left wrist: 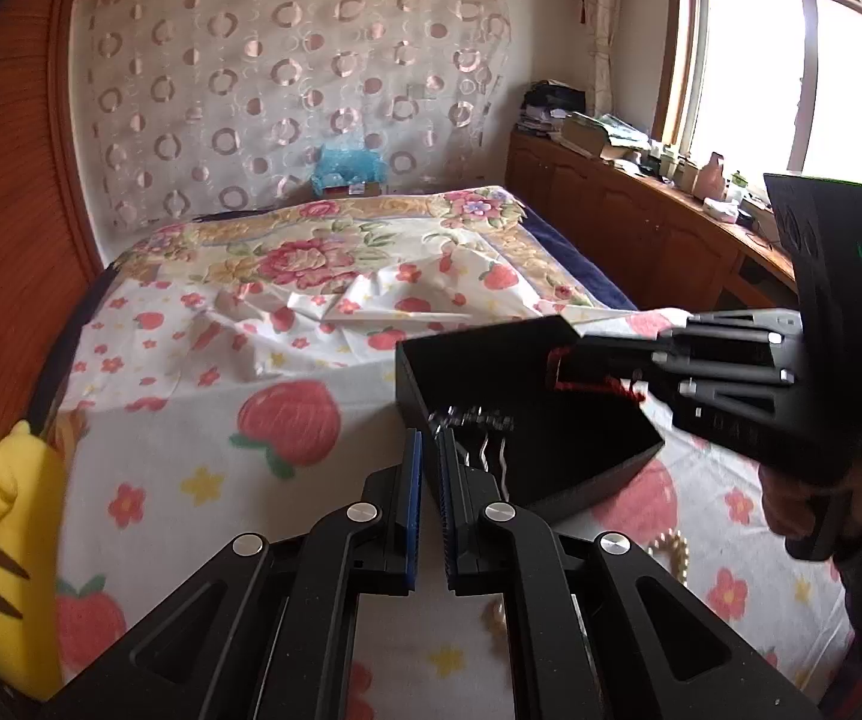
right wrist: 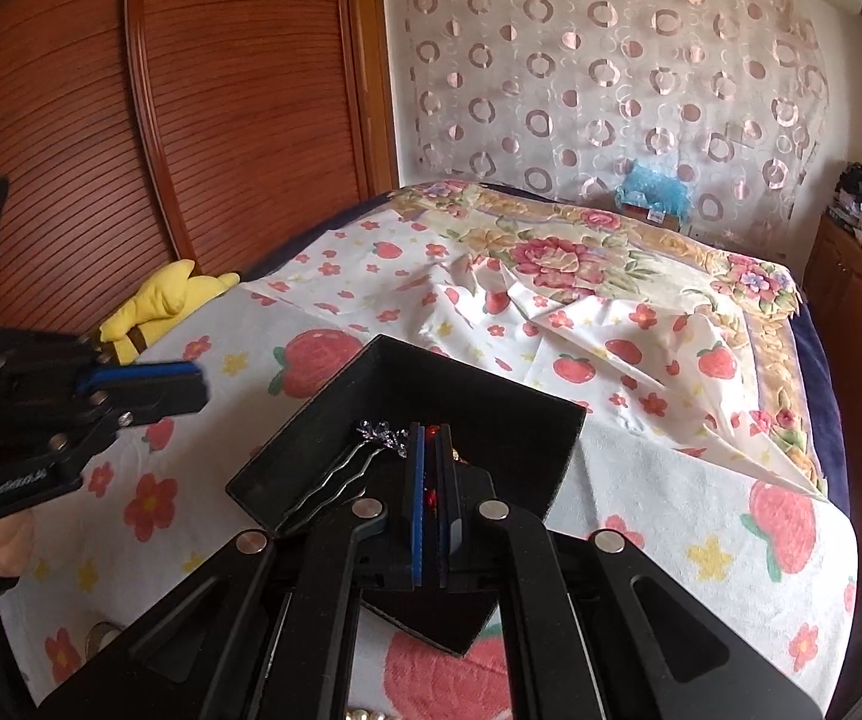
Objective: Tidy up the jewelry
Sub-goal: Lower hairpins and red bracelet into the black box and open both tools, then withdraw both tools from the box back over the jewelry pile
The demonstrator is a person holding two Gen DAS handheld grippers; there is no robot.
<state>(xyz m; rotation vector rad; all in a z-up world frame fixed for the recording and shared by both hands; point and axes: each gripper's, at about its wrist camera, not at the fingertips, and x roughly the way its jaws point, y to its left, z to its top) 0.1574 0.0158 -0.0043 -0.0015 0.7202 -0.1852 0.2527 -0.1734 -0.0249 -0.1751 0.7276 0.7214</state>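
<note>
An open black jewelry box (left wrist: 556, 456) (right wrist: 490, 414) lies on the strawberry-print bedspread. Silver hairpins (right wrist: 335, 474) (left wrist: 478, 420) lie inside it. My right gripper (right wrist: 429, 438) is shut on a red beaded piece (right wrist: 431, 489) and holds it over the box; it also shows from the side in the left wrist view (left wrist: 556, 369), with red strands hanging. My left gripper (left wrist: 428, 450) hovers just in front of the box's near wall, jaws nearly closed with a thin gap and nothing between them; it appears at the left of the right wrist view (right wrist: 191, 384). A pearl string (left wrist: 670, 552) lies near the box.
A yellow plush toy (left wrist: 5, 546) (right wrist: 161, 300) lies at the bed's left edge by the wooden headboard (right wrist: 131, 120). A cluttered wooden cabinet (left wrist: 640, 204) runs under the window. A blue bag (left wrist: 347, 165) sits at the far end of the bed.
</note>
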